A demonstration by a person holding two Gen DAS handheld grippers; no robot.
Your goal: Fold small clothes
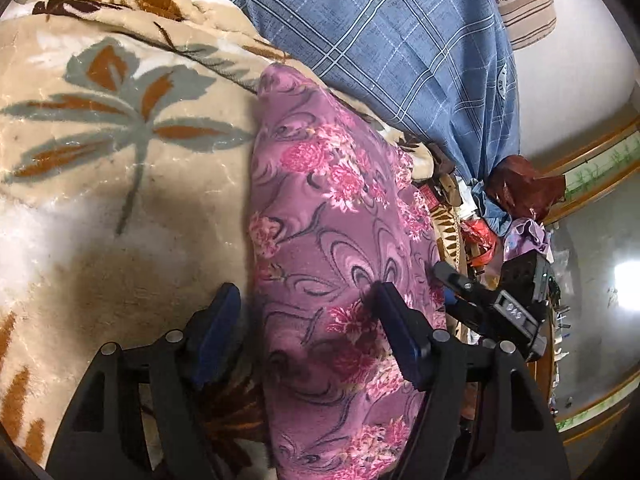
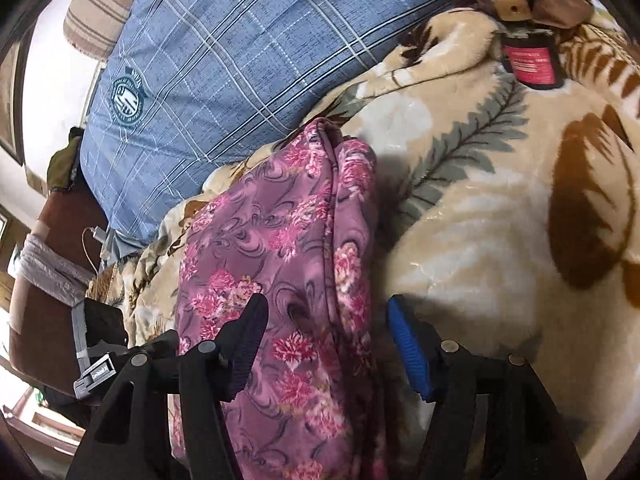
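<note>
Two tongs, both released, tilted down over a folded cloth (image 1: pixel 336 208).
Left tongs (image 1: pixel 304 320) straddle its edge; right tongs (image 2: pixel 324 332) straddle its opposite edge, on the blanket (image 1: pixel 120 160).

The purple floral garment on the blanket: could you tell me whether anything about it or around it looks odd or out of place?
Nothing looks damaged. The purple floral garment lies folded lengthwise on the leaf-print blanket, with one long edge bunched into a ridge. A dark jar with a red label lies tipped on the blanket near the blue plaid bedding, an odd spot for it.

Beige leaf-print blanket (image 1: pixel 120 160) carries pink floral garment (image 1: pixel 332 220); blue plaid pillow (image 1: pixel 380 40) at far edge.
</note>
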